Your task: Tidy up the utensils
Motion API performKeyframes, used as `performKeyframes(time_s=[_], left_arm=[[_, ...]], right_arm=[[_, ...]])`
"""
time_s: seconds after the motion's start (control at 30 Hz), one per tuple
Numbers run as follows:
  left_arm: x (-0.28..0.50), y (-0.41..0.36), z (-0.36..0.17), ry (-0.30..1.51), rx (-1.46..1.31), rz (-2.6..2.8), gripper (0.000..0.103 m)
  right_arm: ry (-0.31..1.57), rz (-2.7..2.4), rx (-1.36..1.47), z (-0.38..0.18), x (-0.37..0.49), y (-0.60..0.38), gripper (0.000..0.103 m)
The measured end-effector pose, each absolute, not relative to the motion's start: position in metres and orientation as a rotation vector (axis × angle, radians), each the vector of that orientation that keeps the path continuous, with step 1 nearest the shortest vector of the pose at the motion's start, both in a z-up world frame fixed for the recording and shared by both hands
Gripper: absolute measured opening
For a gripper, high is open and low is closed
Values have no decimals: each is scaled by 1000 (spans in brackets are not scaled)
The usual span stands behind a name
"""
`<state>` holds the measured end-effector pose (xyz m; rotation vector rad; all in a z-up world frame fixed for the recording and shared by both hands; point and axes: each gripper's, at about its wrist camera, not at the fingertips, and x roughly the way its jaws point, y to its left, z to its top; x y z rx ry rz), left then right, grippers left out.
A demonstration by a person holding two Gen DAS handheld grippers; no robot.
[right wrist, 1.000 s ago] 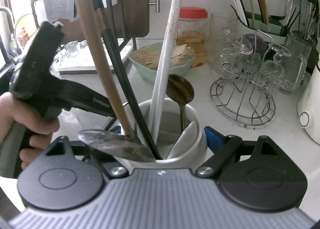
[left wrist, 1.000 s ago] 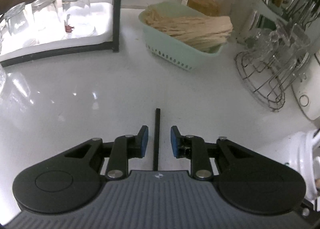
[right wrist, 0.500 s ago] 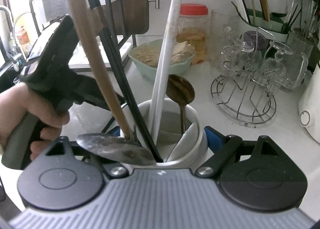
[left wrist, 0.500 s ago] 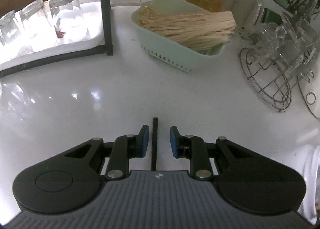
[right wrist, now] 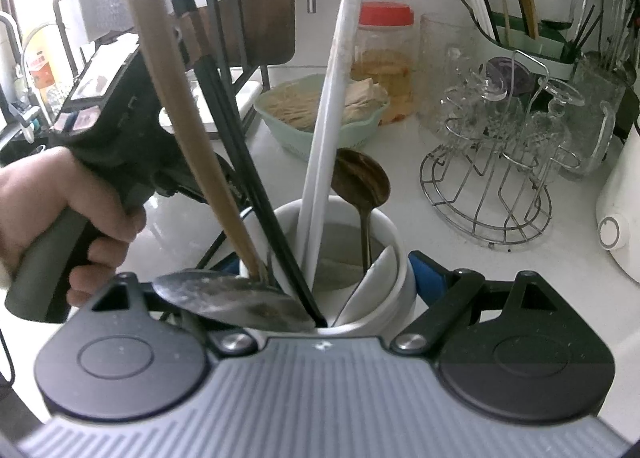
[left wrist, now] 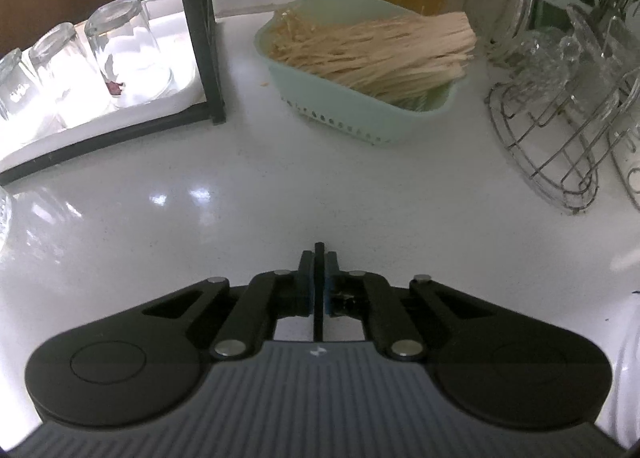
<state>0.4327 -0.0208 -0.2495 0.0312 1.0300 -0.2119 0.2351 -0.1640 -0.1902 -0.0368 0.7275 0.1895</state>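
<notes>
The blue pads (left wrist: 307, 286) of the left gripper (left wrist: 319, 282) have been pressed together since the earlier frame, and a thin black chopstick (left wrist: 319, 258) is now pinched between them, its tip poking out just past the pads. The right gripper (right wrist: 326, 278) is clamped around the white utensil cup (right wrist: 394, 234), where a white stick (right wrist: 340, 77) and a wooden spoon (right wrist: 360, 181) already stand. The chopstick should probably be kept squeezed firmly, lifted slowly, and held straight so it is not dropped.

your left wrist view looks steeply down at the counter (left wrist: 280, 185); your right sits close above the utensil crock (right wrist: 400, 258). both share the green basket (left wrist: 360, 125) at 12 o'clock.
</notes>
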Motion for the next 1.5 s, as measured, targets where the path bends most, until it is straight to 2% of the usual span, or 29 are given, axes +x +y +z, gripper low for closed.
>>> performKeyframes(time_s=[0.43,0.8,1.5], left_arm=[[400,-11,-178,901,-4,-229,5],[340,-4,-113,776,-45,-291,5],[273,-4,-62,671,-35,-431,5]], right_arm=[[747,179,-44,-188,237,-162,90],[717,174,-37,-190,231,-162,90],[693,169,-40,-190,228,-161,90]])
